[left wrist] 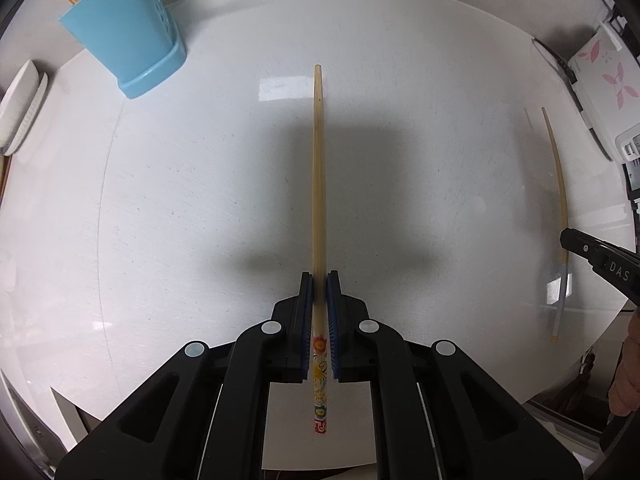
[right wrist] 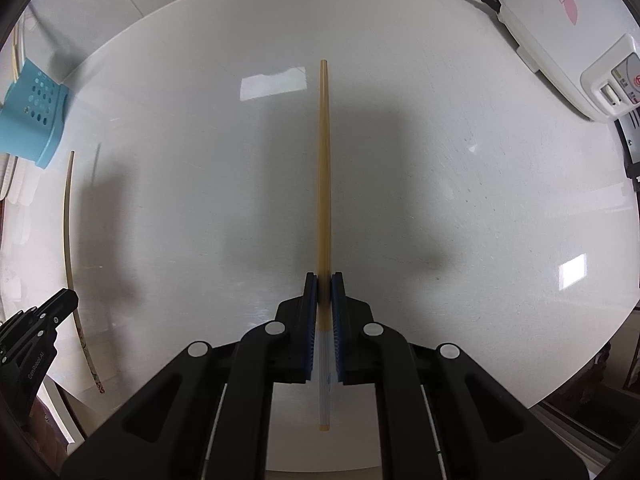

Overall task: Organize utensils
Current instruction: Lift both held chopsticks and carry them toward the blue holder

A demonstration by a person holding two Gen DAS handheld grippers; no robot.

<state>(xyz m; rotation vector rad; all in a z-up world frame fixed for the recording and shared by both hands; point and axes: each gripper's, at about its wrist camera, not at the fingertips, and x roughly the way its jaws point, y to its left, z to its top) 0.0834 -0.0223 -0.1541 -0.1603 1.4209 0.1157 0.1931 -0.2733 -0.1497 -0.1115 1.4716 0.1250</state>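
Two hand-held grippers point straight down over a round white tabletop (left wrist: 160, 200), and each has its jaws clenched on one bamboo chopstick. The left gripper (left wrist: 319, 280) grips the floral chopstick (left wrist: 319, 168) near its painted handle end, with the flowered tip trailing back between the arms toward the camera and the plain tapered shaft running ahead along the jaws' own line. The right gripper (right wrist: 324, 282) holds the pale-handled chopstick (right wrist: 323, 160) the same way, jaws pinching where the bamboo meets the whitish handle (that handle looks faintly striped, though blur makes this hard to confirm). Both sticks seem to be carried above the tabletop rather than lying on it, judging by the shadows spread beneath them. The relation that matters for the coming move is the blue utensil holder (left wrist: 124, 36): it stands at the far left edge of the tabletop, with several chopsticks already upright inside. In the left wrist view it sits ahead and to the left, fairly near; in the right wrist view it lies far off at the left margin, beyond the left gripper. So the left hand is the nearer one. A white rice cooker (right wrist: 568, 28) with pink flowers stands at the far right, away from the holder.
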